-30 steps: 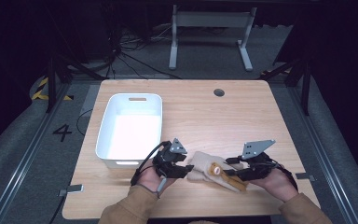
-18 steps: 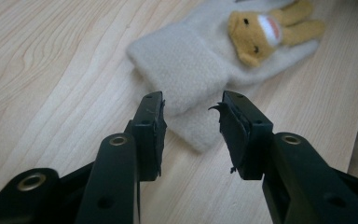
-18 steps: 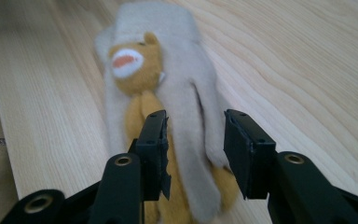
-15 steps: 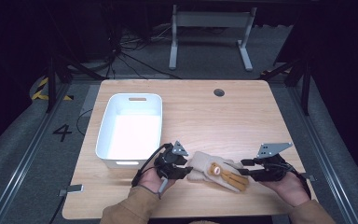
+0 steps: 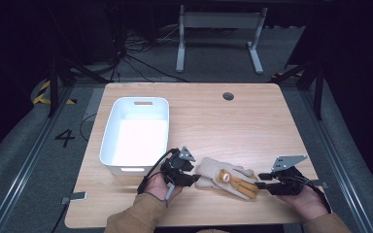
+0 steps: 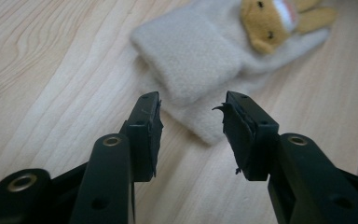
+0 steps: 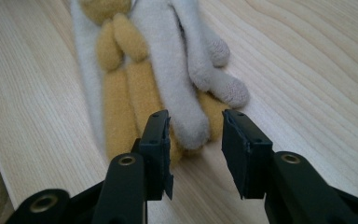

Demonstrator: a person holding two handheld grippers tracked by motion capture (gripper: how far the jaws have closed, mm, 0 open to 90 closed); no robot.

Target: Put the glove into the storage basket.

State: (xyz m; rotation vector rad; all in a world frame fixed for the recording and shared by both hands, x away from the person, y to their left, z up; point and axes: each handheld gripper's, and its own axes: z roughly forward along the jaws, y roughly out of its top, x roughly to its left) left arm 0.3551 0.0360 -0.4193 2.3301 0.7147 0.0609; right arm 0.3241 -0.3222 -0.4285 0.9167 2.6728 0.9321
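Looking down from the high view, we see a pale wood-grain counter (image 5: 252,121) with a round cable hole (image 5: 228,96) near its far edge, standing on grey carpet in a dark room; a grey metal frame (image 5: 218,39), black cables (image 5: 126,53) and a floor marking "4" (image 5: 64,138) lie beyond and beside it. We count one white rectangular plastic bin (image 5: 135,136), one cream fleece glove bearing a tan plush bear (image 5: 226,178), two hands and two grippers.

The glove lies flat near the counter's front edge, just right of the bin, between the grippers. The left hand-held gripper (image 5: 190,178) rests at the glove's cuff end; in the left gripper view its jaws stand well apart and hold nothing, with the cuff (image 6: 200,70) just beyond their tips. The right hand-held gripper (image 5: 261,184) sits at the finger end; in the right gripper view its jaws are likewise parted and empty, and a cream glove finger (image 7: 186,107) points into the gap between them, beside the tan plush strips (image 7: 121,93). Whether the jaws touch the fabric we cannot tell.
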